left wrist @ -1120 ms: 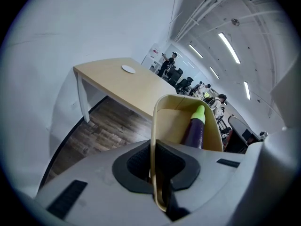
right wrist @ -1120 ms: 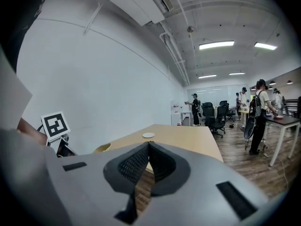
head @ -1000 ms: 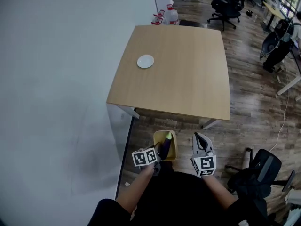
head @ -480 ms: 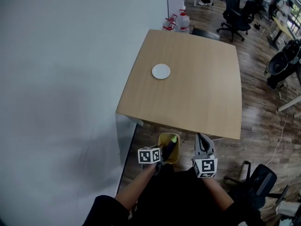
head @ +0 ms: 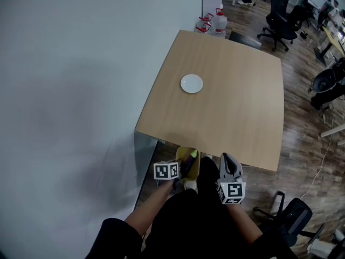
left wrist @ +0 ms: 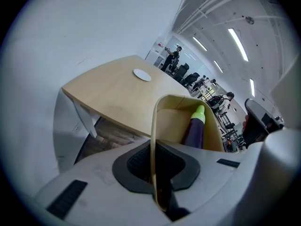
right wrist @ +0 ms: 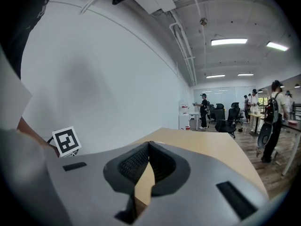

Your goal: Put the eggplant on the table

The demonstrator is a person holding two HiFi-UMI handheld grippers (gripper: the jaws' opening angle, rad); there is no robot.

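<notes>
A purple eggplant (head: 190,163) with a green stem stands in a tan bin (head: 186,152), held in the air just short of the wooden table (head: 232,112). My left gripper (head: 180,172) is shut on the bin's near rim. In the left gripper view the bin wall (left wrist: 174,121) runs between the jaws of my left gripper (left wrist: 153,166), and the eggplant (left wrist: 195,128) leans inside. My right gripper (head: 227,159) hangs beside the bin, shut and holding nothing. The right gripper view shows its jaws together (right wrist: 149,145) over the table (right wrist: 207,145).
A small white plate (head: 192,83) lies on the table's left half. A white wall runs along the left. Water bottles (head: 215,20) and office chairs (head: 280,9) stand beyond the table. A black chair (head: 294,215) is at the lower right.
The table has come closer and shifted right in the head view. Both grippers keep their hold and posture, with the bin still in the left one.
</notes>
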